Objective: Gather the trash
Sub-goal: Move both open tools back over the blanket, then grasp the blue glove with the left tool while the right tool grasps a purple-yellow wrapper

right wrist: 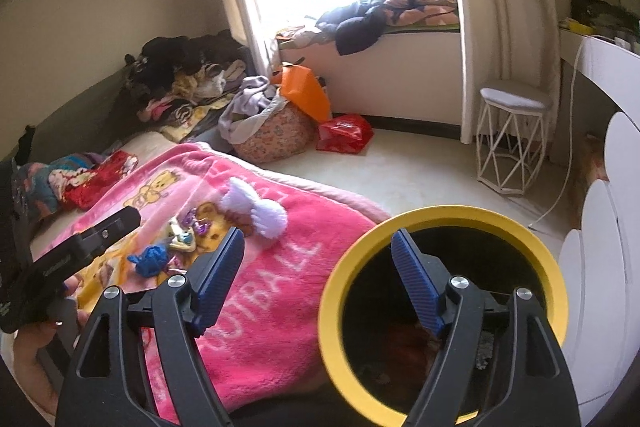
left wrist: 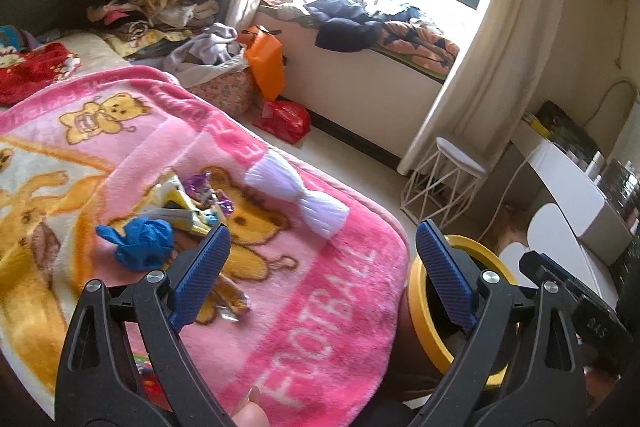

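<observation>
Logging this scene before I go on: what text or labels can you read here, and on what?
"FOOTBALL": big white letters on the pink blanket border, near the yellow-rimmed bin.
Further lettering along the blanket's other borders: too blurred to read.
Small print on the black gripper body: too blurred.
Red bag on the floor: markings unreadable.

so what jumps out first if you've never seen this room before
The bright pink fleece blanket with cartoon bears covers the bed, with a crumpled blue glove, shiny candy wrappers and a white fluffy bow lying on it. Beside the bed stands a yellow-rimmed black bin, under the open right tongs.
</observation>
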The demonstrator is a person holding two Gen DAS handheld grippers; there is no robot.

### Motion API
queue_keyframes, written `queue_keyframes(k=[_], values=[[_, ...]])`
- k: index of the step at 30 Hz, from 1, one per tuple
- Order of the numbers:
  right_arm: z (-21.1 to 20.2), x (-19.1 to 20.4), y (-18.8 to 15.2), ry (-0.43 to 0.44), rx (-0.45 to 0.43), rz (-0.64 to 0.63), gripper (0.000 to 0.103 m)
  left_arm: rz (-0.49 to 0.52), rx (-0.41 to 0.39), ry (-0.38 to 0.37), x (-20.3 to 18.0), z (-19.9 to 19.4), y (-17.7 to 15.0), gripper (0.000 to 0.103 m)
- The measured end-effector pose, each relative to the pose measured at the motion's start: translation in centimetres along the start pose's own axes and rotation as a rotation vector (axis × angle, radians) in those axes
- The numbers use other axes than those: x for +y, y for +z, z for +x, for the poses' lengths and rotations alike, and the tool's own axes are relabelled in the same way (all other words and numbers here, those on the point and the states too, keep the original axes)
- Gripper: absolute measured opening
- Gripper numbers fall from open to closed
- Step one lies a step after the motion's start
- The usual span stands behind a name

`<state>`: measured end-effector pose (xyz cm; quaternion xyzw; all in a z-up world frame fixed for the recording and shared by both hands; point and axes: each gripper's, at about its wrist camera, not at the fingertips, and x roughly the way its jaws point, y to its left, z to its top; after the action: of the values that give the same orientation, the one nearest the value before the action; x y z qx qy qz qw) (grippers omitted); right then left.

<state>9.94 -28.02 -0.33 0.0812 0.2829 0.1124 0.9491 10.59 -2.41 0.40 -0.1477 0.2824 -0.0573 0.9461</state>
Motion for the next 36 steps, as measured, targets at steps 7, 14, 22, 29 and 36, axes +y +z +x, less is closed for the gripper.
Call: queue_keyframes(k=[7, 14, 22, 29, 36], values=[[1.0, 2.6, 0.0, 0.046, 0.02, -0.051, 0.074, -0.029, -0.013, 0.039, 2.0, -0.3, 0.4, 0.086], [2.4, 5.0, -0.3, 0.094, 0.043, -0.101, 0.074, -0.06, -0.016, 0.076, 4.2, -0.5, 0.6, 0.086], [5.7, 8.2, -1.3, 0.158, 0.112, -0.157, 0.074, -0.114, 0.006, 0.161, 7.9, -0.4, 0.6, 0.086], [9.5, 11.2, -3.1, 0.234, 0.223, -0.206, 0.072, -0.17, 0.057, 0.23, 11.7, 0.6, 0.0, 0.086], [13.5, 13.3, -5.0, 0.3, 0.357, -0.23, 0.055, -0.226, 0.12, 0.241, 14.3, 2.7, -0.8, 0.086]])
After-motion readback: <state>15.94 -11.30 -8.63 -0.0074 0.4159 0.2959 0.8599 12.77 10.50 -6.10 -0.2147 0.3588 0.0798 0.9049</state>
